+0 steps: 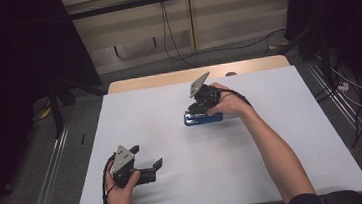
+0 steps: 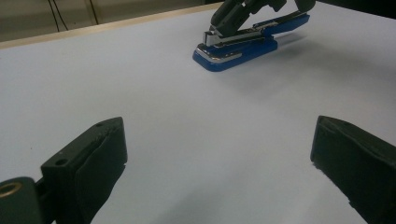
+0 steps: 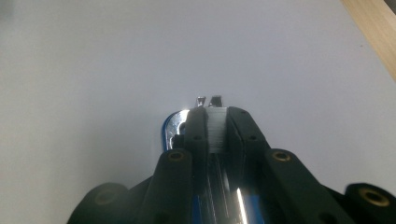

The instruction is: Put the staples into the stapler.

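A blue plastic stapler (image 1: 203, 118) with a shiny chrome magazine lies flat on the matte white desk (image 1: 172, 133), right of centre toward the far edge. The right gripper (image 1: 201, 109) comes down on it from above, its black jaws closed narrowly on the stapler's metal top arm. The left gripper (image 1: 146, 158) rests near the desk's near left corner, well apart, jaws spread wide with nothing between them. No readable lettering shows on the stapler.

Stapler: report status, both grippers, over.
Right gripper shut on the blue stapler, fingers clamped on its metal staple strip. Left gripper open, holding nothing, apart from it. White table between them bare.
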Available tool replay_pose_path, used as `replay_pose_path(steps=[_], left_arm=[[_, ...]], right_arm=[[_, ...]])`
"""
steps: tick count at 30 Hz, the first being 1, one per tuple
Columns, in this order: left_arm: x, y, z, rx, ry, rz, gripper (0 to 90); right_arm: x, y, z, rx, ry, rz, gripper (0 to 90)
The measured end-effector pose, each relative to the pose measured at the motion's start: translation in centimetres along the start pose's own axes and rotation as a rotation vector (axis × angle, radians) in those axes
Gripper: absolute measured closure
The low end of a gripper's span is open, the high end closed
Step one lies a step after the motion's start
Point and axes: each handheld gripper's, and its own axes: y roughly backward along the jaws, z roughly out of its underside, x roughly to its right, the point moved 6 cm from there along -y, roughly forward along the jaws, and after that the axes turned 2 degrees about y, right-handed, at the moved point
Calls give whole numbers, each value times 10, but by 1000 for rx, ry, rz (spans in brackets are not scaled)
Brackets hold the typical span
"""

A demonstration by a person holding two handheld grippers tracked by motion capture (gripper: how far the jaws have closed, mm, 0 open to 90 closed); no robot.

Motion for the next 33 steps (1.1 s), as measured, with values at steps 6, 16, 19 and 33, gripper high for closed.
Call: replay_pose_path(steps=[6, 16, 19, 33], left_arm=[[0, 0, 0, -2, 0, 0, 38], [0, 0, 0, 0, -1, -1, 38], [-1, 0, 0, 1, 2, -3, 38], [0, 0, 0, -1, 4, -3, 38]], right_arm=[[1, 0, 0, 0, 11, -2, 793], [0, -1, -1, 2, 30, -17, 793], [0, -2, -1, -1, 33, -17, 793], [1, -2, -1, -7, 36, -25, 792]])
